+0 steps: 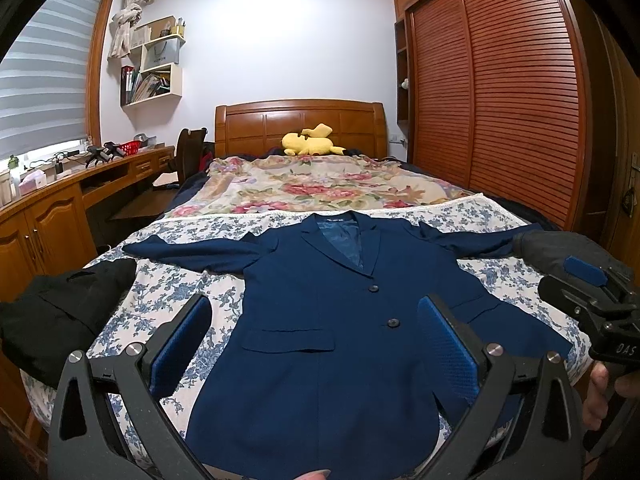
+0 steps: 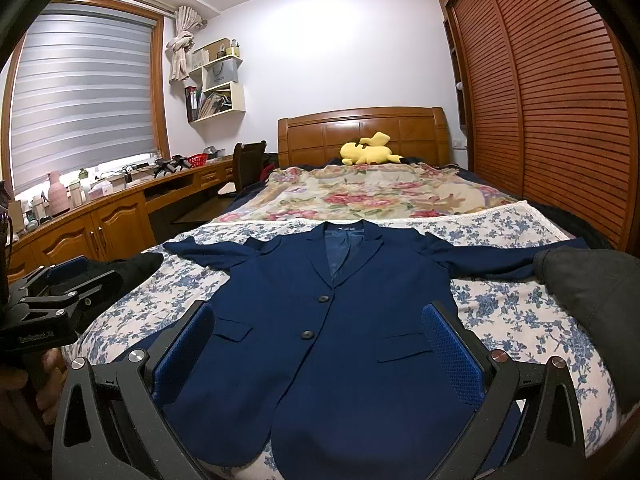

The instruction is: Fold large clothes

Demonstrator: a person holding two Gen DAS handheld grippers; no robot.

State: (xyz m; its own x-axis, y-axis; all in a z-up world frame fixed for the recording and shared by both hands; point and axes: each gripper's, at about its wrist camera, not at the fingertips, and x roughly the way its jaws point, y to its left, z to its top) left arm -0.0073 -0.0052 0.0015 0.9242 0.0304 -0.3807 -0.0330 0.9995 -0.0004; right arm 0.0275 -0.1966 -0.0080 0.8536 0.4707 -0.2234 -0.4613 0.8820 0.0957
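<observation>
Both tools hover empty: left hand-held gripper (image 1: 314, 338) and right hand-held gripper (image 2: 318, 344) have their blue pads spread wide over the navy blazer (image 1: 320, 320), which lies face up and buttoned on the bed's floral sheet (image 1: 176, 292), sleeves stretched out sideways. A good first fold, I judge, pinches each sleeve near its cuff and carries it across the chest (keep the front smooth). Readable writing: "DAS" on the right tool's body, seen from the left wrist; the collar label is too small.
</observation>
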